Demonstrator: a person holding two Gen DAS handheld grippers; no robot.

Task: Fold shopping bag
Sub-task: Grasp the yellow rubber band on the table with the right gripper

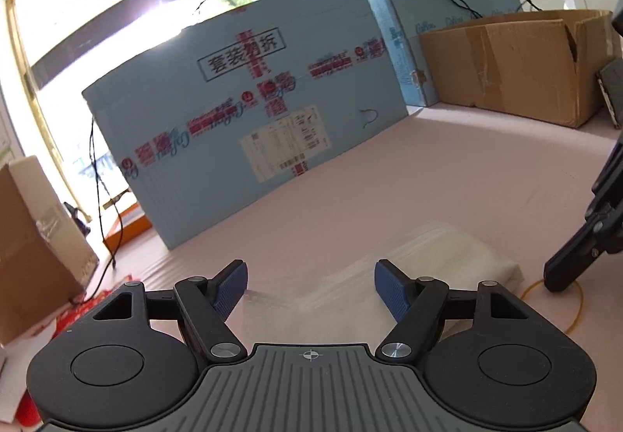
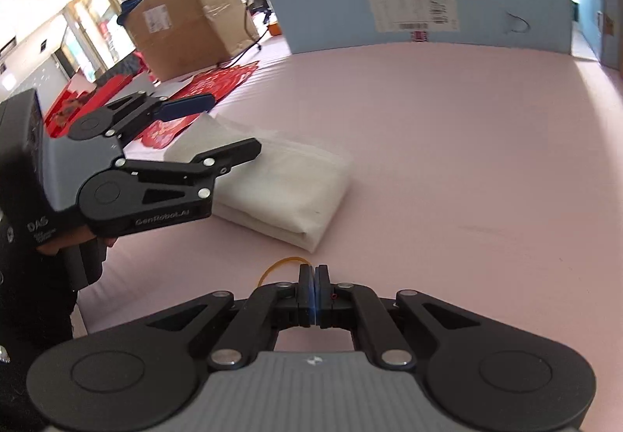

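Observation:
The white shopping bag [image 2: 288, 179] lies folded into a thick rectangle on the pink table [image 2: 447, 144]. In the left wrist view the bag [image 1: 409, 268] sits just ahead of and below my open left gripper [image 1: 311, 286], which holds nothing. The left gripper also shows in the right wrist view [image 2: 229, 124], hovering over the bag's left part. My right gripper [image 2: 314, 272] is shut, pads together, at a thin yellow rubber band [image 2: 282, 264] lying on the table near the bag's near corner; whether it grips the band I cannot tell. Its finger shows in the left view [image 1: 572, 260].
A large light-blue box [image 1: 249, 124] stands along the back of the table. A brown open carton [image 1: 518, 62] is at the back right. Another brown carton [image 2: 187, 19] and red paper items [image 2: 218, 81] are on the left. A black cable [image 1: 99, 183] hangs at the left.

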